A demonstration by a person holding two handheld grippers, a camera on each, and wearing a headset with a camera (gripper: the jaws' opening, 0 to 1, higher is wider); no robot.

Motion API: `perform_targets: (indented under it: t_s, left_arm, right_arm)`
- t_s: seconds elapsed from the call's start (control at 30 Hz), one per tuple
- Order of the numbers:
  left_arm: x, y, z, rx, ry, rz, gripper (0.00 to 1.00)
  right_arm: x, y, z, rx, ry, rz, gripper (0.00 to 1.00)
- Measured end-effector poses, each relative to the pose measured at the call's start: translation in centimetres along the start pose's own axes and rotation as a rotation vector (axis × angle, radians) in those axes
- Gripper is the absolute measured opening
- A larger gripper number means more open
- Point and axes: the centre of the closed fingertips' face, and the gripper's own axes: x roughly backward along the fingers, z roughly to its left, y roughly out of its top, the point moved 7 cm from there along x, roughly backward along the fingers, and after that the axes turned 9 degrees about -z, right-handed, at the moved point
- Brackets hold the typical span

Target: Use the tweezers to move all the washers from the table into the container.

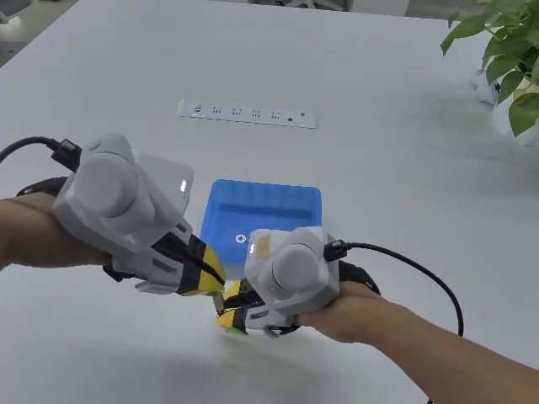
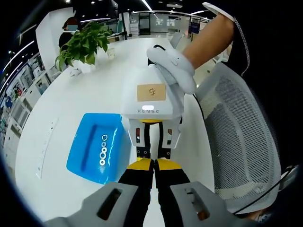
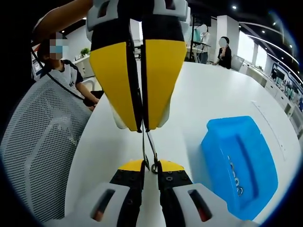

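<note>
Our left gripper (image 1: 209,278) and right gripper (image 1: 228,318) tip to tip, fingers (image 3: 113,80) of both pinched together, our left forearm (image 1: 25,237) and right forearm (image 1: 438,358) angled inward.

Head view looks down on the bench (image 1: 379,168) from close above; both gripper views face each other, sharing the blue container (image 2: 85,156).

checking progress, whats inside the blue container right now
A row of about five washers lies in the blue container, by the left gripper view. In the head view the left gripper and right gripper cover its near edge, so anything there is hidden in that view.
</note>
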Motion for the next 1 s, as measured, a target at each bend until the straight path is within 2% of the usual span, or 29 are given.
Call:
perform_targets:
  t_s: [0.47,1.0]
  left_arm:
    - [-0.13,-0.10,0.03,-0.003,0.006,0.002,0.05]
    - [-0.26,0.00,-0.03,-0.002,0.005,0.002,0.05]
  right_arm:
    - [-0.15,-0.15,0.07,0.010,0.007,0.017,0.12]
    - [-0.13,-0.21,0.03,0.020,0.008,0.011,0.09]
